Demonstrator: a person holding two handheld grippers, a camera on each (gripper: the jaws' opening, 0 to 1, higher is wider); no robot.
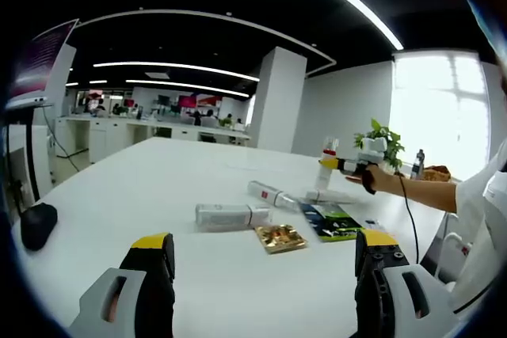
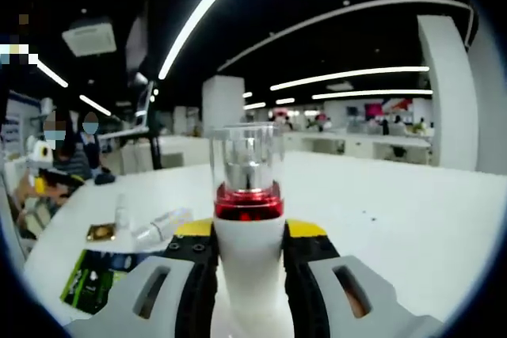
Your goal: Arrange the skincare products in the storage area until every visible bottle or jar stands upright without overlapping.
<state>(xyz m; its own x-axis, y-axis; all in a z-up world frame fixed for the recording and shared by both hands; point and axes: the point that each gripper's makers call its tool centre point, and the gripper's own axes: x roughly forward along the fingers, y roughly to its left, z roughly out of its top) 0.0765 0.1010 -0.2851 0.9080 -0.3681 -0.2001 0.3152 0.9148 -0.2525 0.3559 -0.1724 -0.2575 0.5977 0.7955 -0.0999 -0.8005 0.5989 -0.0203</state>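
I have a bottle [image 2: 248, 219] clamped upright in my right claw [image 2: 249, 255], its clear cap and red collar rising just above the jaw tips, the white body squeezed between the two yellow pads. To set it down well, I judge I should keep it vertical, lower it onto bare worktop [image 2: 396, 211] ahead of the claw, well apart from the things lying off to the claw's left, and only loosen once the base sits flat.

My left claw [image 1: 265, 255] hangs with its jaws wide apart, holding and touching nothing. Ahead of it, near, a bottle on its side [image 1: 232, 215] lies on the worktop, with a tube [image 1: 269, 193] just beyond it; both need standing up.
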